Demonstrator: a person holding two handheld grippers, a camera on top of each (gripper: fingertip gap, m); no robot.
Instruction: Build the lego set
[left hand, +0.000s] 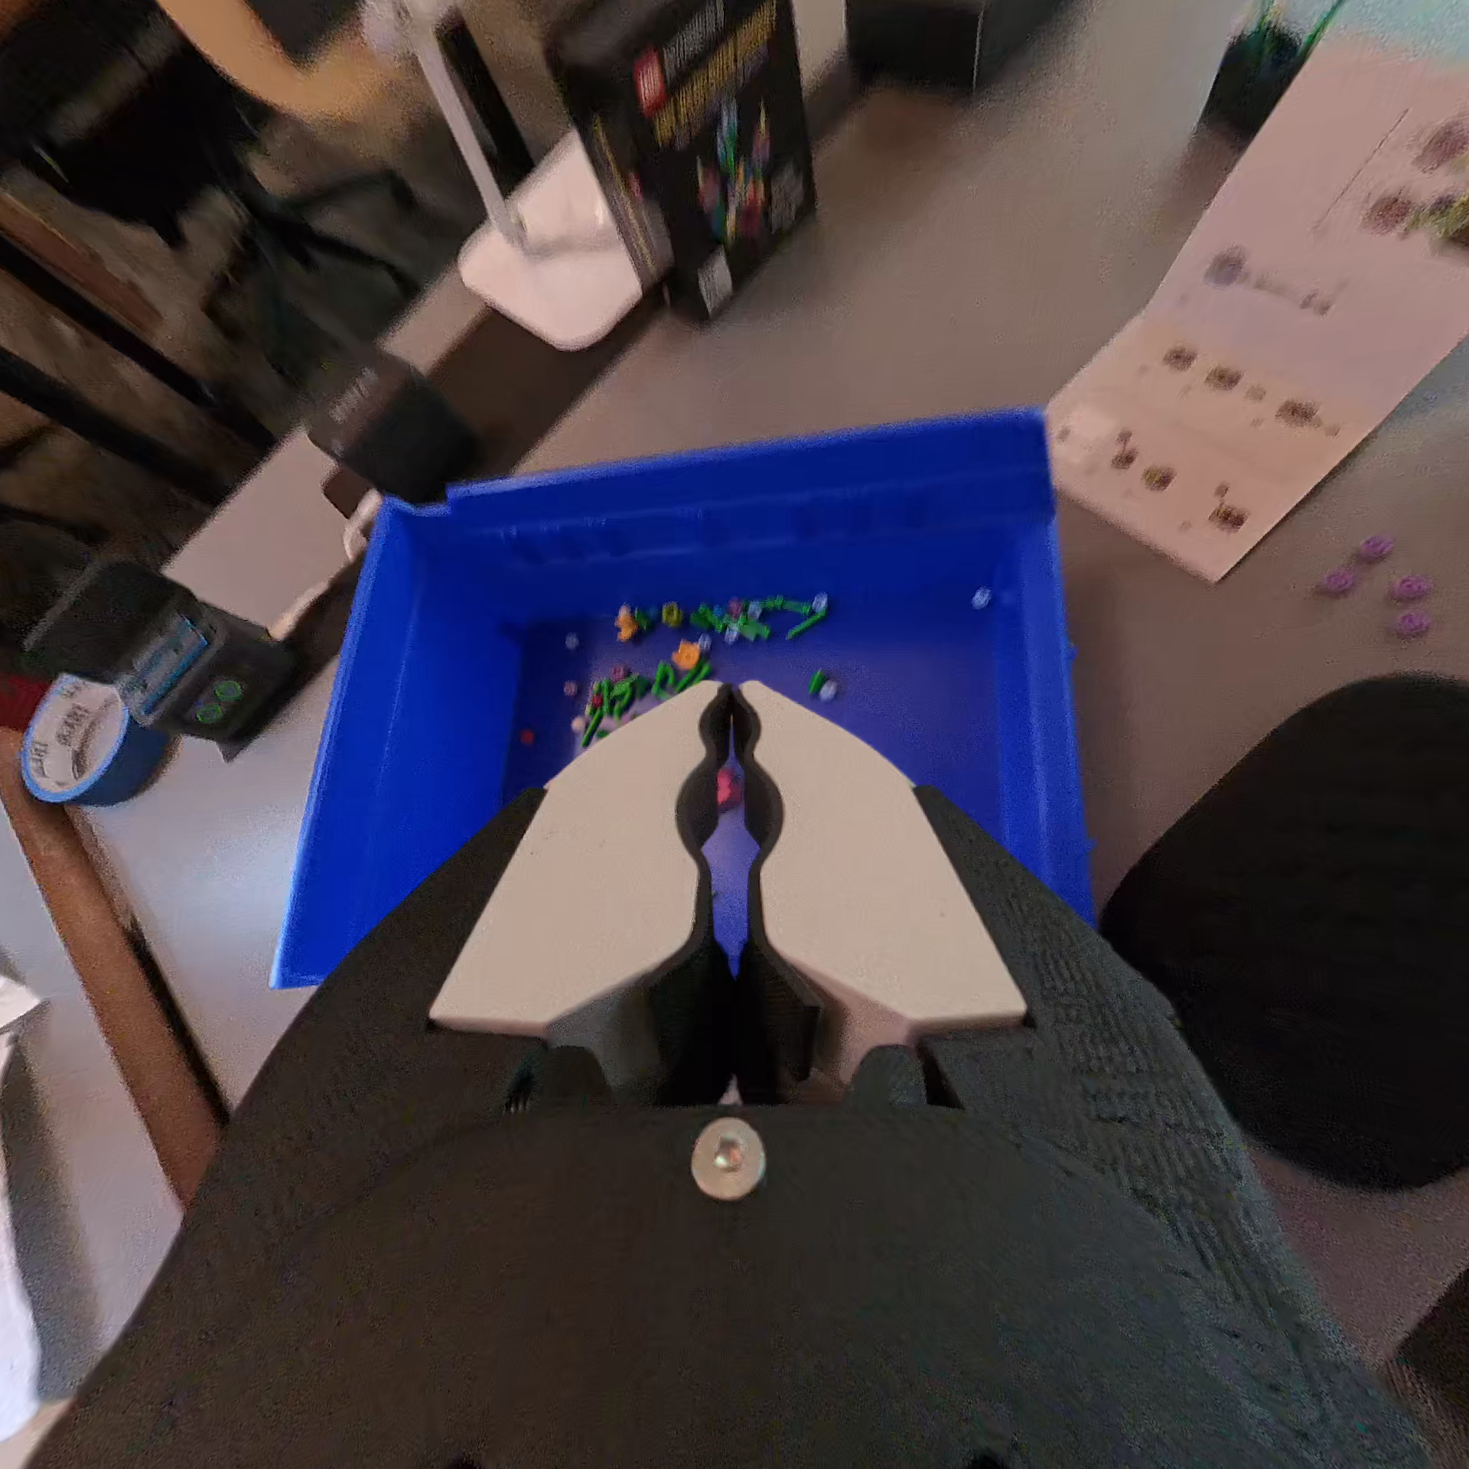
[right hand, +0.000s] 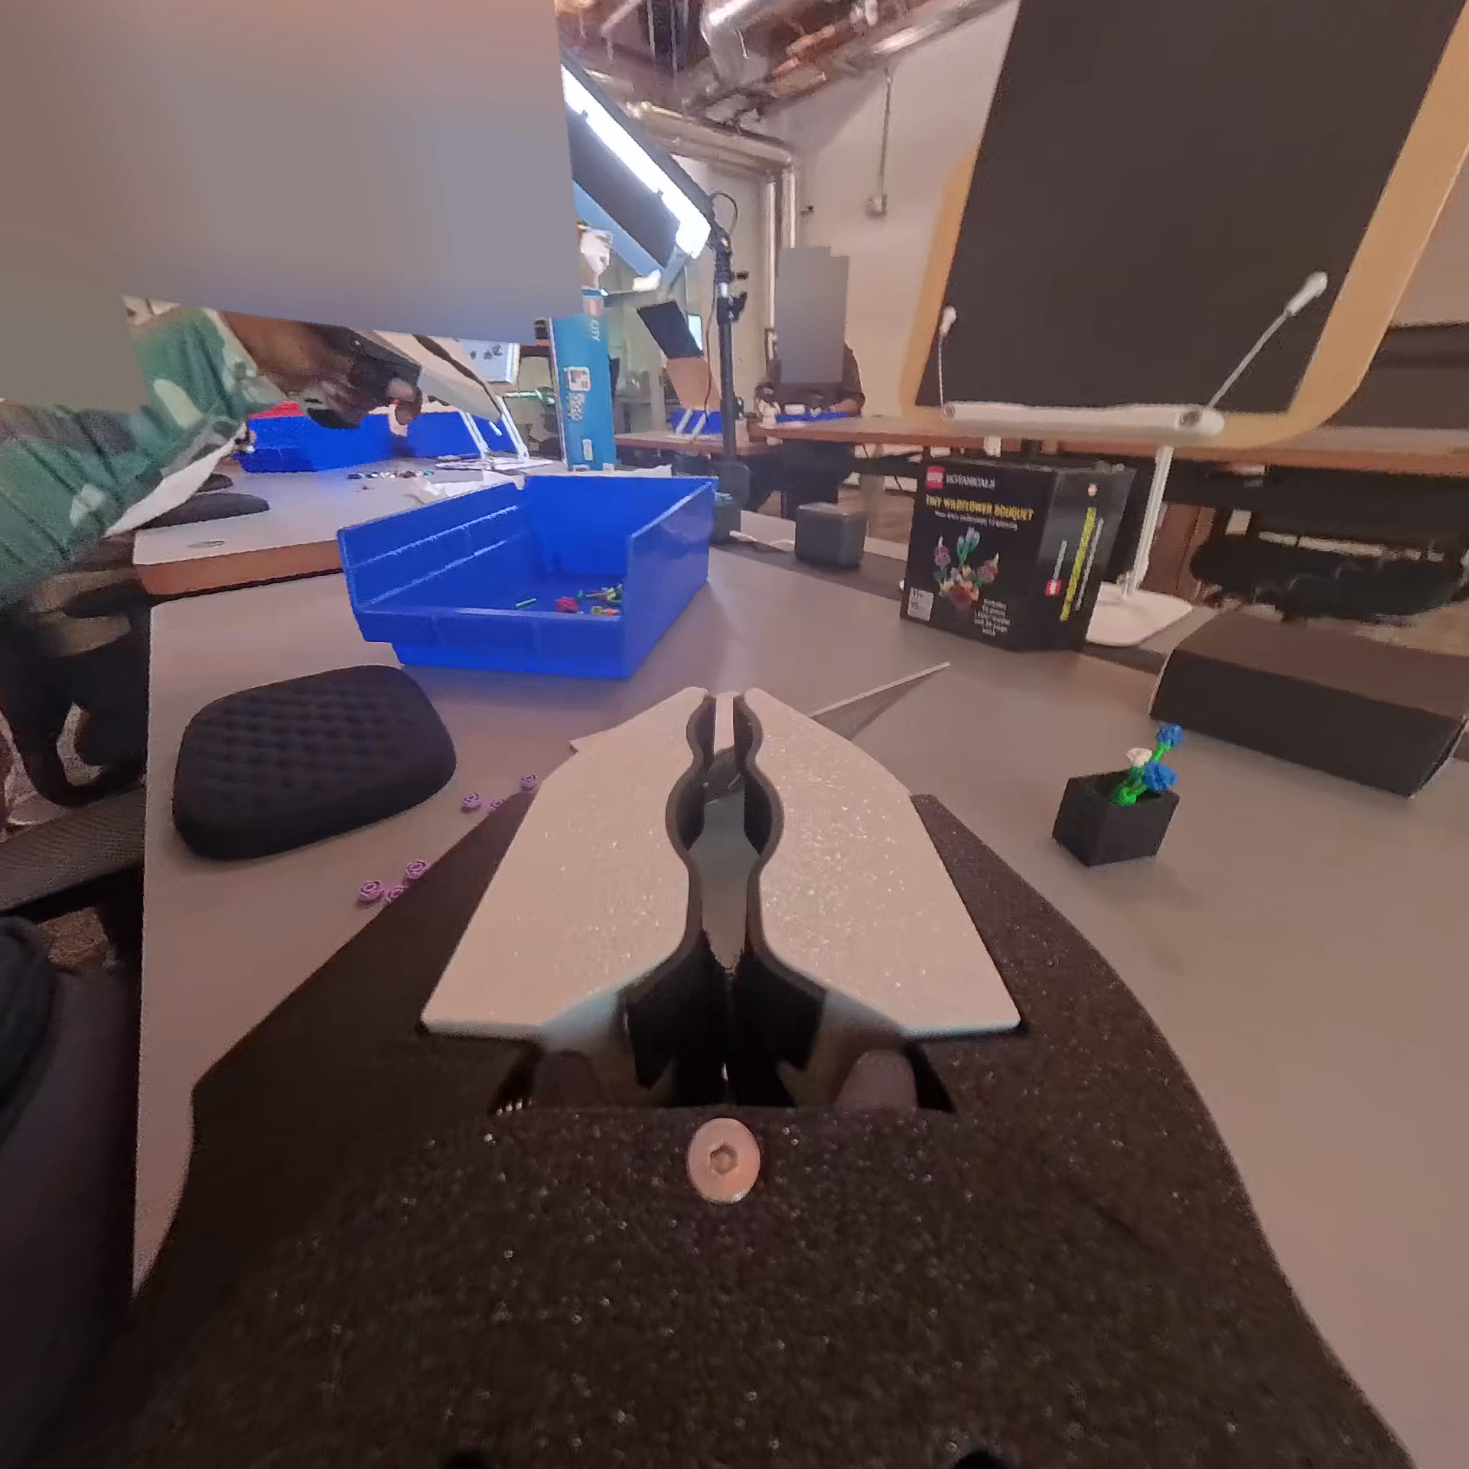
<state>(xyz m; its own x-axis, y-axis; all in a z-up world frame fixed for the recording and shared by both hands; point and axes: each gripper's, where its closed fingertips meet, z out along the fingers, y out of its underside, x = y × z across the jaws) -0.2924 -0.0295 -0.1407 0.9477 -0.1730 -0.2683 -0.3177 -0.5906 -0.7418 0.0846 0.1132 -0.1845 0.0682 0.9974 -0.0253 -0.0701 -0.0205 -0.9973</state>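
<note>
**Two grippers closed above the work surface, loose pieces lying in the bin**

The left gripper [left hand: 730,693] is hovering over the open blue plastic bin [left hand: 413,715], its grey fingers pressed together with nothing visible between the tips. Small green, orange and pink lego pieces [left hand: 684,652] are lying scattered on the bin floor. The right gripper [right hand: 722,699] is pointing low across the grey surface [right hand: 1192,994], its fingers likewise nearly touching and gripping nothing visible. Round purple lego pieces [right hand: 389,882] are sitting on the surface beside a black padded cushion [right hand: 310,759]. A small black pot holding blue and white lego flowers [right hand: 1117,811] is standing to the right, near the black lego box [right hand: 1009,552].
</note>
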